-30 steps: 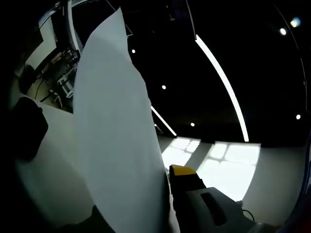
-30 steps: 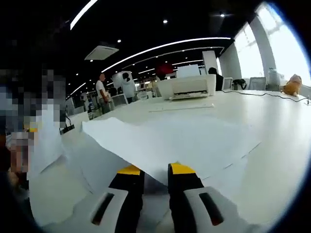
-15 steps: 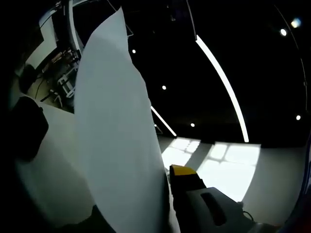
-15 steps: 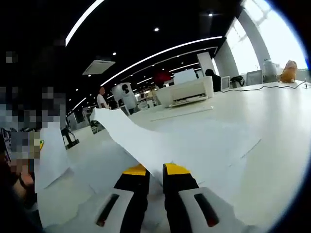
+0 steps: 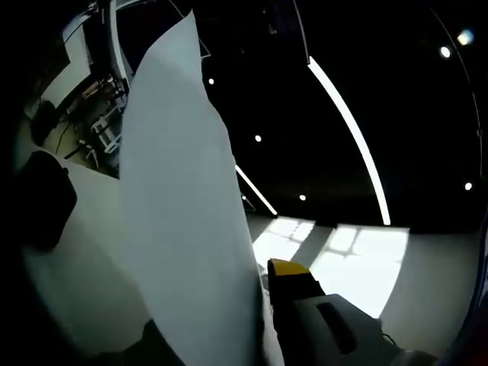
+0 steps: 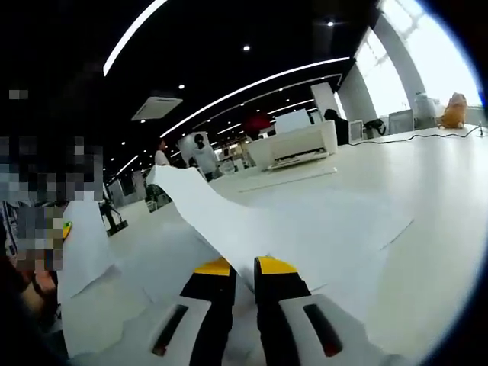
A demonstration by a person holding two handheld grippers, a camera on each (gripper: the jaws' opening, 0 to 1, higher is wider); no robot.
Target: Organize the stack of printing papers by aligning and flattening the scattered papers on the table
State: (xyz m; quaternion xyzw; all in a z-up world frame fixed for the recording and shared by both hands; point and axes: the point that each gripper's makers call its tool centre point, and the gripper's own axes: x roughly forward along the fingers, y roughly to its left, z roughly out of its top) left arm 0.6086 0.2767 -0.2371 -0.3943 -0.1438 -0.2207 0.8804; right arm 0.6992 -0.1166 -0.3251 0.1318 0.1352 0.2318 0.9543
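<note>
Two hand-held grippers each pinch a sheet of printing paper above a white table [image 6: 442, 198] in an open-plan office. The right gripper [image 6: 235, 267] has its yellow-tipped jaws clenched almost together on the near edge of a sheet [image 6: 229, 221], which lifts off the tabletop and rises away toward the left; more loose papers [image 6: 335, 221] lie flat and overlapping on the table just beyond it, and another sheet [image 6: 80, 244] stands up at the left beside a person's hand. In the left gripper view, a second sheet [image 5: 183, 221] stands tall, covering the left jaw; only the right jaw shows, pressed against the paper's edge, so the left gripper [image 5: 263, 293] appears to be grasping it, though the full grip is hidden. To do this step well, the lifted sheet probably wants to be carried over the flat ones with the grip kept at the very edge, lowered so its corners meet theirs, then let go and pressed down; a hard pull risks creasing or tearing thin paper. As for containers, a white printer [image 6: 293, 145] sits far across the table, its contents not visible; no tray or box for the papers can be made out.
</note>
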